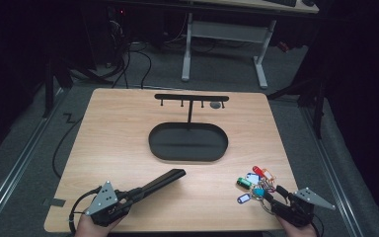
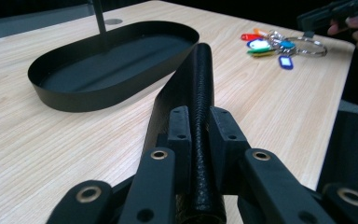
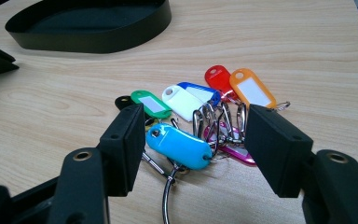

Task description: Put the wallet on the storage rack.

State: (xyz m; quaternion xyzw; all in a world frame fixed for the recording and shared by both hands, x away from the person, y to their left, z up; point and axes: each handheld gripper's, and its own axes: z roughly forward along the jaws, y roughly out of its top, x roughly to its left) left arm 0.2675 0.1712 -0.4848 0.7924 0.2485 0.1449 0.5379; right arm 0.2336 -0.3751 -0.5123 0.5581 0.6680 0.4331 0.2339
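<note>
My left gripper [image 1: 135,193] is shut on a long flat black thing with a grained, leather-like skin [image 1: 162,179], which sticks out toward the black oval tray [image 1: 150,140]. In the left gripper view its edge [image 2: 201,79] runs upright between the pads, lifted off the table at the far end. My right gripper [image 1: 271,195] stands open at the table's front right, with a bunch of coloured key tags on metal rings [image 1: 254,185] before it. In the right gripper view its jaws flank the bunch, a light blue tag [image 3: 179,145] lies between them, and the pads [image 3: 129,140] do not press.
A black rack with several hooks [image 1: 191,97] stands on a post behind the oval tray [image 2: 74,100], whose rim [image 3: 98,44] also shows in the right gripper view. The key bunch [image 2: 270,44] lies right of the tray. Both grippers are near the table's front edge.
</note>
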